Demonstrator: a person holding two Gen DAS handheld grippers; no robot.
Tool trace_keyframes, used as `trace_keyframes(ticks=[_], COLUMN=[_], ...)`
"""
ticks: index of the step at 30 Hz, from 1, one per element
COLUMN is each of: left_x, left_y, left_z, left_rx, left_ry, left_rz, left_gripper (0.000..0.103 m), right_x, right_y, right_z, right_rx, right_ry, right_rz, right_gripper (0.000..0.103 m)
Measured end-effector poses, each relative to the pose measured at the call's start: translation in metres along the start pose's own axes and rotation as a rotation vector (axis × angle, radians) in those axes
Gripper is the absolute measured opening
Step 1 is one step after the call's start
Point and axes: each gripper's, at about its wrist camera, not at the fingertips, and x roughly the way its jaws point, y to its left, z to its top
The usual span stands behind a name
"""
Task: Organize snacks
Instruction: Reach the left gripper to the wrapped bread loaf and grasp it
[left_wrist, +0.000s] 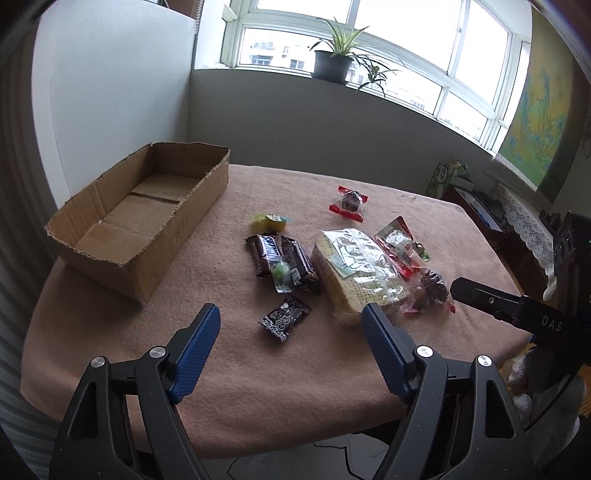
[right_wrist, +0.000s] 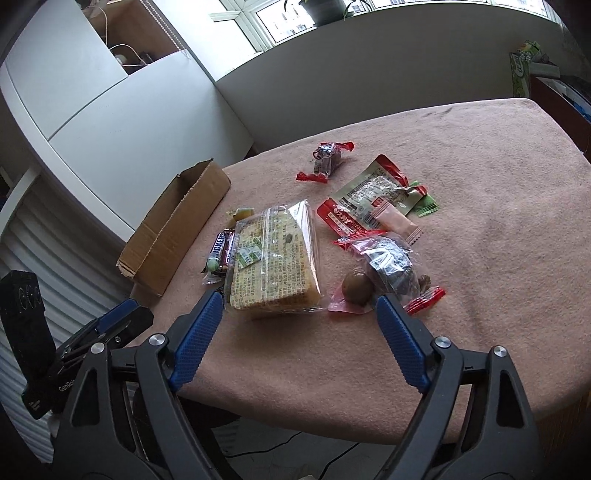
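An empty cardboard box (left_wrist: 147, 210) stands at the table's left. Snacks lie scattered on the pink cloth: two Snickers bars (left_wrist: 280, 258), a small dark candy packet (left_wrist: 284, 317), a clear pack of wafers (left_wrist: 354, 273), a yellow sweet (left_wrist: 267, 221) and red-wrapped dates (left_wrist: 349, 203). My left gripper (left_wrist: 291, 317) hovers open over the dark packet, touching nothing. My right gripper (right_wrist: 299, 306) hangs open in front of the wafer pack (right_wrist: 273, 254) and a red bag of dark fruit (right_wrist: 384, 273), with nothing between its fingers. The box (right_wrist: 177, 229) shows at the left of the right wrist view.
Flat sachets (right_wrist: 373, 199) and a second red-wrapped sweet (right_wrist: 327, 155) lie further back on the table cloth (right_wrist: 480, 240). The right gripper's finger (left_wrist: 487, 299) enters the left wrist view from the right. A white cabinet stands behind the box, a window sill with a plant (left_wrist: 332, 59) beyond.
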Motion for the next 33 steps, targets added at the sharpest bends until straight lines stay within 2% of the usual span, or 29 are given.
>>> trace_keyframes(ticks=[4,9,12,14,19,20,29,33], left_x=[0.016,0.036,0.047,0.053,0.072,0.076,0.092,0.095], left_y=[-0.001,0.0,-0.002,-0.005,-0.01,-0.011,-0.012,-0.009], left_z=[-0.001,0.002,0.006,0.008,0.01,0.009,0.013,0.014], left_rx=[-0.021,-0.071,-0.087,-0.088,-0.094,-0.097,-0.105,-0.116], left_ry=[0.056,0.112,0.14,0.153,0.196,0.206,0.232,0.237], left_rz=[-0.072,-0.179,-0.223,-0.25,-0.286,-0.291,-0.303,-0.303], left_gripper=[0.068,0.055,0.049,0.043,0.039,0.037,0.037,0.039], right_x=[0.014,0.034,0.05,0.059,0.077,0.08,0.091,0.097], right_y=[-0.007,-0.014,-0.017,-0.018,-0.016,-0.014,-0.009,-0.002], right_z=[0.013,0.034,0.043,0.047,0.051,0.052,0.057,0.055], right_rx=[0.057,0.078,0.074,0.064,0.026,0.017,-0.021,-0.075], right_ry=[0.039,0.085,0.125,0.145,0.194,0.2,0.251,0.283], right_rz=[0.103,0.157,0.155,0.148,0.141,0.142,0.14,0.087], right_gripper=[0.078,0.078,0.067,0.064,0.054,0.054,0.054,0.053])
